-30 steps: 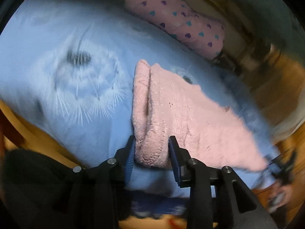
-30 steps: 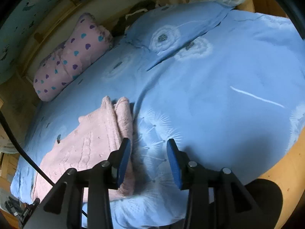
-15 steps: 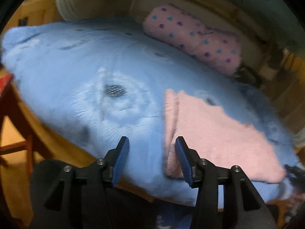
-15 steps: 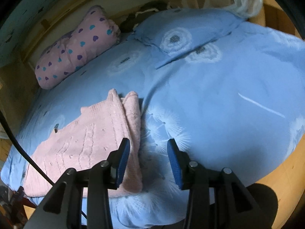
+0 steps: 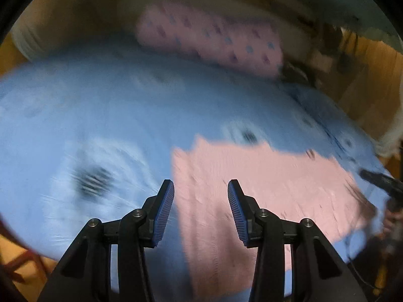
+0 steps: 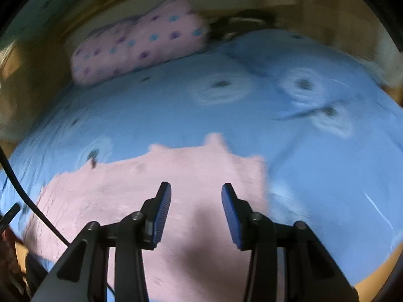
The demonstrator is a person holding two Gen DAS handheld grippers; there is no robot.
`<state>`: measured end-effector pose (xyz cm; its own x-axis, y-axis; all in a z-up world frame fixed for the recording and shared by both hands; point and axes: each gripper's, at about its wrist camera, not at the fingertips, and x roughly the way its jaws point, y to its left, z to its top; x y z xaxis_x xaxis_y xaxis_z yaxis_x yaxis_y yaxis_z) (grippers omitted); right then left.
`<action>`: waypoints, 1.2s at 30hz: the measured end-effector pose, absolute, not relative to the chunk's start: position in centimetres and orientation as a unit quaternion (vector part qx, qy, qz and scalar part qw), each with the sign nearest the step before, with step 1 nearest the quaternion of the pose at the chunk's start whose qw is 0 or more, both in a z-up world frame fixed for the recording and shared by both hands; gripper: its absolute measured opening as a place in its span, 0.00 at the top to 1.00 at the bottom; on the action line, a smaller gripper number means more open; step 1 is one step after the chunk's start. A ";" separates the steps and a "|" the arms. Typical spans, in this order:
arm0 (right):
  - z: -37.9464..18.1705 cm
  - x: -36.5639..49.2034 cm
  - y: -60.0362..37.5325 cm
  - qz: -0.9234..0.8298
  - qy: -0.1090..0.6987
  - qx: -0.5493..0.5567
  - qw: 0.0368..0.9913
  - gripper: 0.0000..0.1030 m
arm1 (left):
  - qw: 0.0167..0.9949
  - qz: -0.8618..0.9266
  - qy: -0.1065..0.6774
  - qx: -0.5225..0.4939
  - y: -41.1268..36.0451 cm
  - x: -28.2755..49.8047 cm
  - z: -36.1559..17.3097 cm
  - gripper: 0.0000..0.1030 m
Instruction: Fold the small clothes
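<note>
A pink knitted garment (image 5: pixel 264 188) lies flat on the blue bedspread (image 5: pixel 100 115); it also shows in the right wrist view (image 6: pixel 156 183). My left gripper (image 5: pixel 201 210) is open and empty, hovering above the garment's left edge. My right gripper (image 6: pixel 196 212) is open and empty, hovering above the garment's right part. Both views are blurred by motion.
A pink pillow with coloured hearts (image 5: pixel 209 40) lies at the head of the bed, also in the right wrist view (image 6: pixel 138 42). A blue pillow (image 6: pixel 302 58) lies at the back right. A black cable (image 6: pixel 27 201) crosses the left. Wooden floor (image 5: pixel 372 80) surrounds the bed.
My left gripper let go of the garment's folded edge, opened and pulled back. Both grippers swung over the garment, which now lies flat.
</note>
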<state>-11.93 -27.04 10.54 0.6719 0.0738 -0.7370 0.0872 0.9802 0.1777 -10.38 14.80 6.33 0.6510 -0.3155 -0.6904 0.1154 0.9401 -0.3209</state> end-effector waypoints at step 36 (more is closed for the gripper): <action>5.7 3.3 5.0 0.188 0.615 -0.039 0.765 0.01 | 0.843 -0.140 0.332 -0.400 20.2 -19.7 0.9 0.47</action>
<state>3.35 5.03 5.68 0.1733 0.2398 -0.9552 -0.3353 0.9263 0.1717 -19.75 20.17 0.86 0.7408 -0.5020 -0.4464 -0.0291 0.6399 -0.7679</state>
